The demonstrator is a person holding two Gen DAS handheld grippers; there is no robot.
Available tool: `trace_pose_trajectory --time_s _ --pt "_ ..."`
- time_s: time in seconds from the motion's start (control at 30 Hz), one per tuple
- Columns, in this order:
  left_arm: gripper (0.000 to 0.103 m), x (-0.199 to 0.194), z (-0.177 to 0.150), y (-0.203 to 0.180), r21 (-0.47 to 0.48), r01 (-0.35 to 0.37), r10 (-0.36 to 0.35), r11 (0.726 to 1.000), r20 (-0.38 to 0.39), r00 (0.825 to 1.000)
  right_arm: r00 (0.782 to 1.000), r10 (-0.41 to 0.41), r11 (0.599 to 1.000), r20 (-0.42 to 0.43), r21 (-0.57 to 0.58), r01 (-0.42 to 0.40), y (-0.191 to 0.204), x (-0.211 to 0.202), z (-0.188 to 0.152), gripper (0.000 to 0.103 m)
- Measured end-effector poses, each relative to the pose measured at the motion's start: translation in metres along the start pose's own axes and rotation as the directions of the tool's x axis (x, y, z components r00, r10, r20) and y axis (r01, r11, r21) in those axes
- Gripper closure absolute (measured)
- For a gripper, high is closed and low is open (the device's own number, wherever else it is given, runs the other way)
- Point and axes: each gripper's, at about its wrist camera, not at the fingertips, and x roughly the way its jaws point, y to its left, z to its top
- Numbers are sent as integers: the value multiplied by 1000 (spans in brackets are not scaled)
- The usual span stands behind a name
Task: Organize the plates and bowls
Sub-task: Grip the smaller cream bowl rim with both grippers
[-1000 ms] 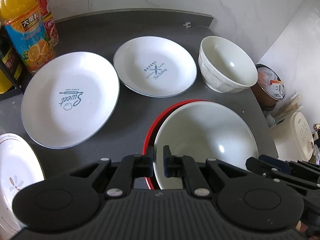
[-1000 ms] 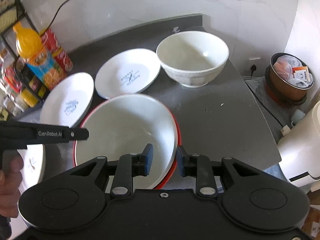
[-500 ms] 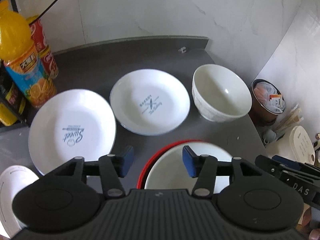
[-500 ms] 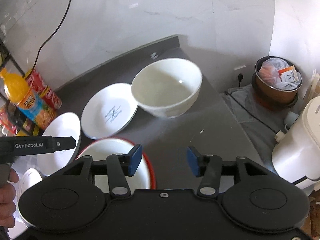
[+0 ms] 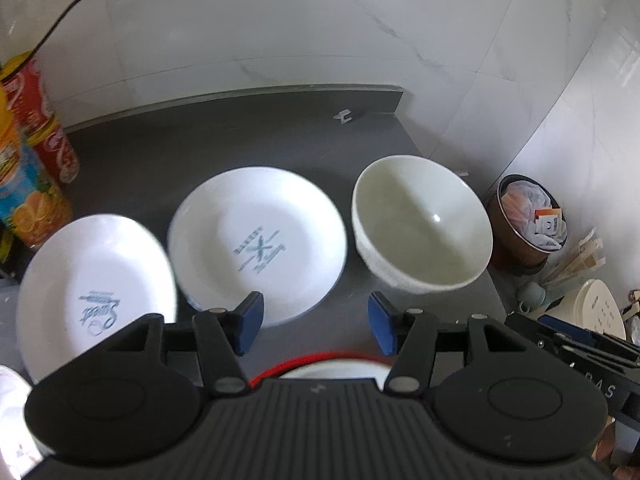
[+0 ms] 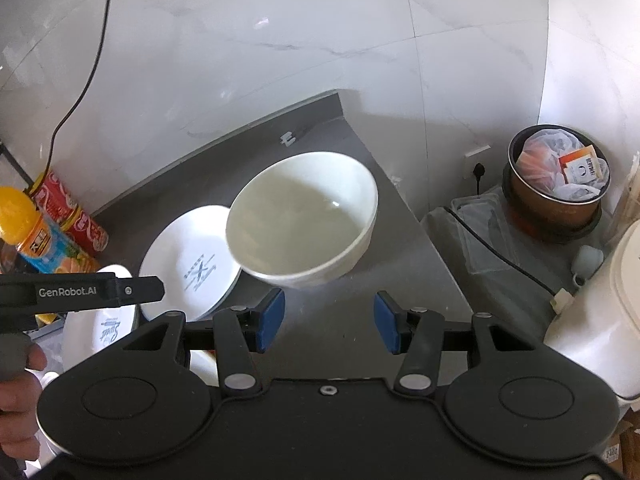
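Both grippers pulled back from the red-rimmed white bowl [image 5: 320,366], left gripper [image 5: 316,322] and right gripper [image 6: 330,322] spread wide, empty, deep white ceramic bowl [image 6: 304,218] ahead on the grey counter [image 6: 360,320].

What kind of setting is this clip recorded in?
Most likely a home kitchen corner. A dark countertop meets marble-look wall tiles, with plates and a bowl laid out on it, drink bottles at the left, and a full bin and white appliance beside the counter.
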Motion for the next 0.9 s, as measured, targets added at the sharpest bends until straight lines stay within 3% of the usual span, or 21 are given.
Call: trace_pose_trajectory --time_s 0.67,0.9 --pt "52 66 33 -24 -39 10 -10 999 -8 1000 999 30 999 -25 14 -29 -21 59 23 64" --pt "71 92 40 -25 -65 30 -34 997 -60 998 999 9 999 -49 32 -7 -22 75 26 65"
